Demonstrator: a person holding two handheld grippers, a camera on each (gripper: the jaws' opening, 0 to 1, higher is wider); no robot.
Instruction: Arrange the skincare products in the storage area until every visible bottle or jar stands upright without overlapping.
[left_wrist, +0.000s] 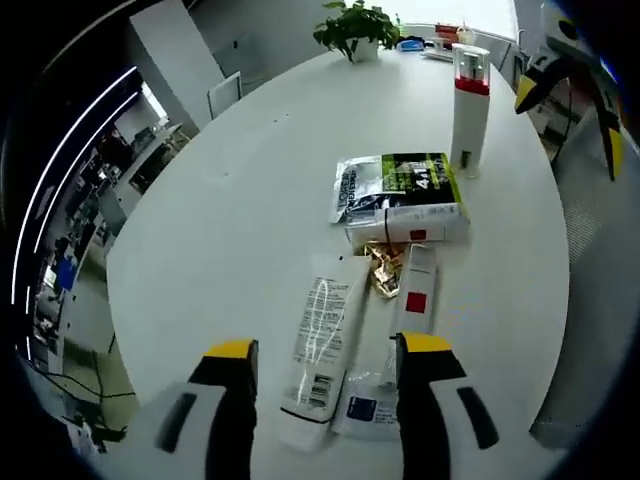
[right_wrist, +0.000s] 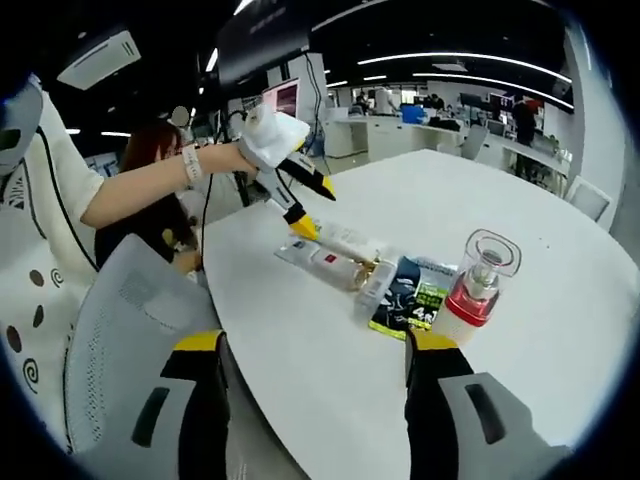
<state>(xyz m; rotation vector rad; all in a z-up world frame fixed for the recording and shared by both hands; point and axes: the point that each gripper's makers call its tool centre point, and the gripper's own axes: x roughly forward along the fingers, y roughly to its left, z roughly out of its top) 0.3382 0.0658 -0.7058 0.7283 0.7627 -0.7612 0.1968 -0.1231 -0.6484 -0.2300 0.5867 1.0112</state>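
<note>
**Tubes Lay Flat While One Bottle Stood**

While both grippers hung wide open and empty, the left gripper (left_wrist: 325, 365) hovered over a flat white tube (left_wrist: 322, 345) on the white table (left_wrist: 230, 210). Beyond the tube lay a second red-labelled tube (left_wrist: 415, 290), a boxed item and a green-and-black sachet (left_wrist: 395, 185) (also flat); farther still, the red-collared bottle (left_wrist: 470, 105) stood upright. The right gripper (right_wrist: 312, 395) faced that bottle (right_wrist: 478, 290).
</note>
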